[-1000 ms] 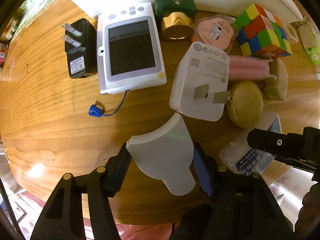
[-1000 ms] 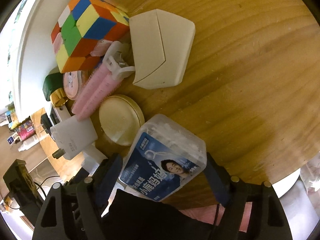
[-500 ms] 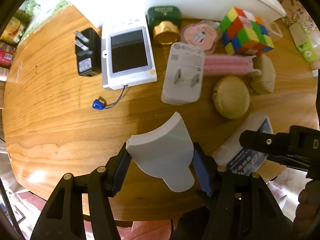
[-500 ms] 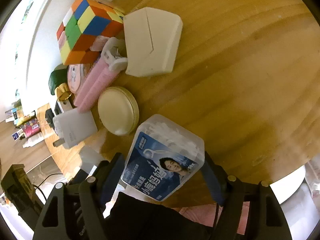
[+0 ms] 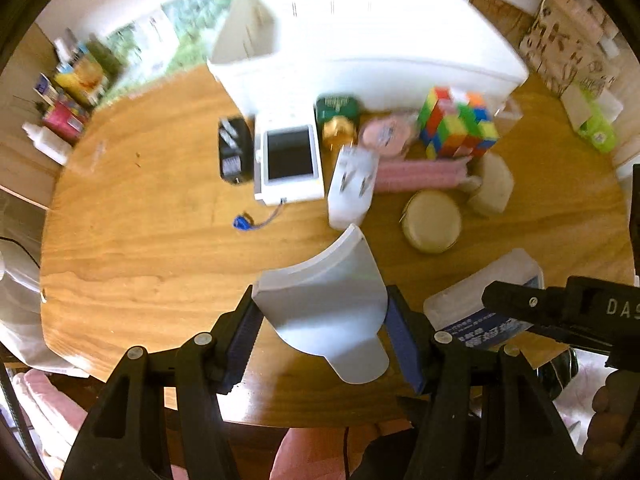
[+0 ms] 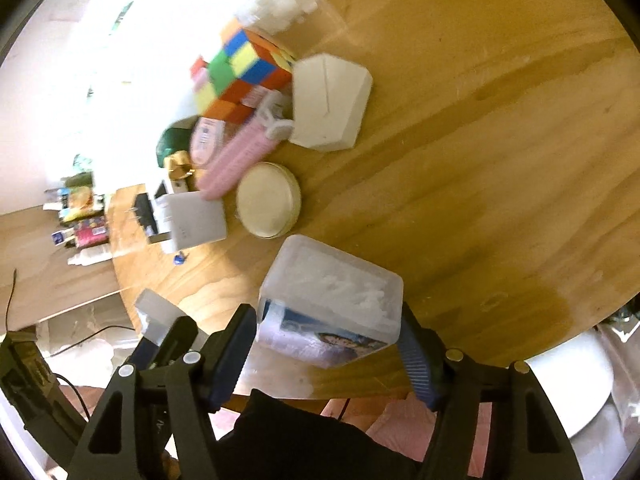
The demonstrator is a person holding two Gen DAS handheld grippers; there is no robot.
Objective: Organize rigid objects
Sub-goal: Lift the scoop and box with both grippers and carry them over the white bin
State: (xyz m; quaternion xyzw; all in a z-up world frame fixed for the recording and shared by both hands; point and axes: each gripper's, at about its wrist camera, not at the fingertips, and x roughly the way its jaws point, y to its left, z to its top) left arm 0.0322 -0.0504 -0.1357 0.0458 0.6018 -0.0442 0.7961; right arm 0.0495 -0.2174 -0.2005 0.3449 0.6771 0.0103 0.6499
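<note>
Above the round, grained wooden table (image 5: 168, 240), the left gripper (image 5: 320, 336) clamps a smooth white fan-shaped piece (image 5: 324, 304) while the right gripper (image 6: 328, 344), jaws just closing, now grips the translucent plastic box (image 6: 332, 296), both lifted higher than before.

The left gripper (image 5: 322, 338) points steeply down, its blue-padded fingers (image 5: 402, 346) pressed on either side of a white fan-shaped plastic piece (image 5: 326, 304). The right gripper (image 6: 328, 344) also tilts steeply down; its jaws have just been closing and now clamp a clear plastic box (image 6: 332, 300) between them. A hand (image 5: 608, 420) shows at the left view's lower right edge.
</note>
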